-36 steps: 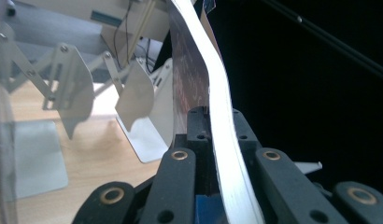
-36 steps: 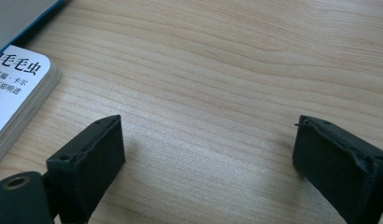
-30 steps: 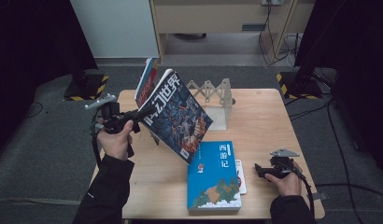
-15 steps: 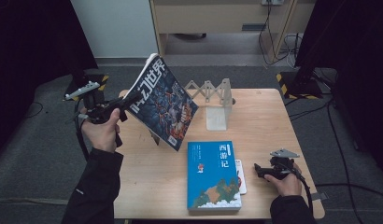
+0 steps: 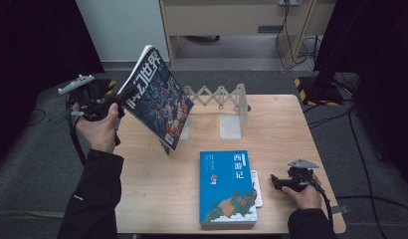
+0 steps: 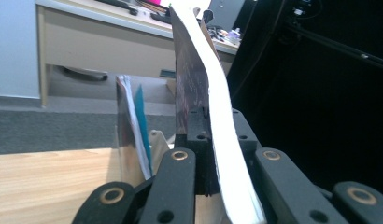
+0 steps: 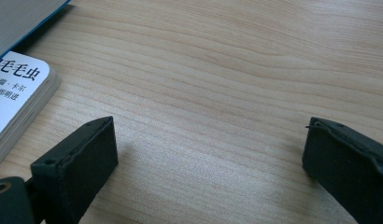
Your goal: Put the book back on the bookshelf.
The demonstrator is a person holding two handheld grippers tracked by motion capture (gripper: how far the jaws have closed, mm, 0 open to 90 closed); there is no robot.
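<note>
- Progress looked about midway, as I judged it: the left claw (image 5: 114,102) was clamped on the edge of a magazine (image 5: 157,99) and held it tilted in the air over the far-left part of the worktop (image 5: 291,129), clear of the surface.
- In the left gripper view the jaws stood closed on the magazine's (image 6: 213,116) pale page edge, which rose between them and curved to the right near the bottom.
- The likely goal was the folding book rack (image 5: 217,99) at the far middle of the worktop; the magazine's lower corner hung just left of it, not yet in a slot.
- Beyond the jaws in the left gripper view, something thin stood upright by the rack (image 6: 154,140), perhaps books already filed; I could not tell how many.
- Left to do, by my reading: stand the magazine in the rack and let go.
- A blue book (image 5: 227,186) lay flat at the near middle, with a small white book (image 5: 256,189) peeking from under its right edge; both seemed to await filing.
- The right claw (image 5: 279,181) rested low on the near-right worktop with its jaws wide apart and nothing between them, just right of the white book (image 7: 17,93).
</note>
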